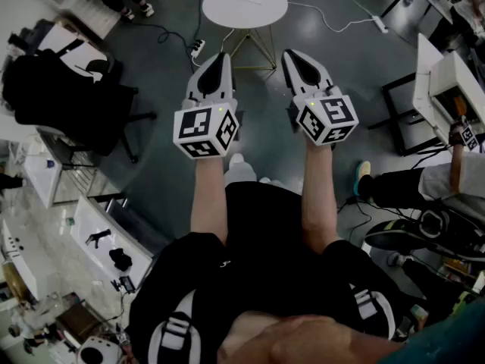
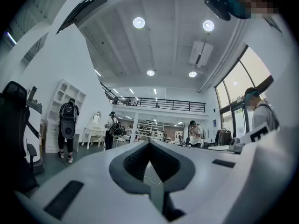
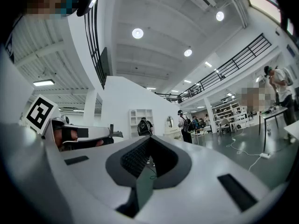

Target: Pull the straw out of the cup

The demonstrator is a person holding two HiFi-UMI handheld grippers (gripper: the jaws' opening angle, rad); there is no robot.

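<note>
No cup and no straw show in any view. In the head view my left gripper and right gripper are held side by side at arm's length above a dark floor, pointing forward toward a round white table. Each carries its marker cube. Both grippers are tilted up into the room. In the left gripper view the left gripper has its jaws closed tip to tip with nothing between them. In the right gripper view the right gripper is shut and empty too.
A power strip with cable lies on the floor near the table. A black chair draped with dark cloth stands at left, above white desks. A seated person and a white cabinet are at right. People with backpacks stand far off.
</note>
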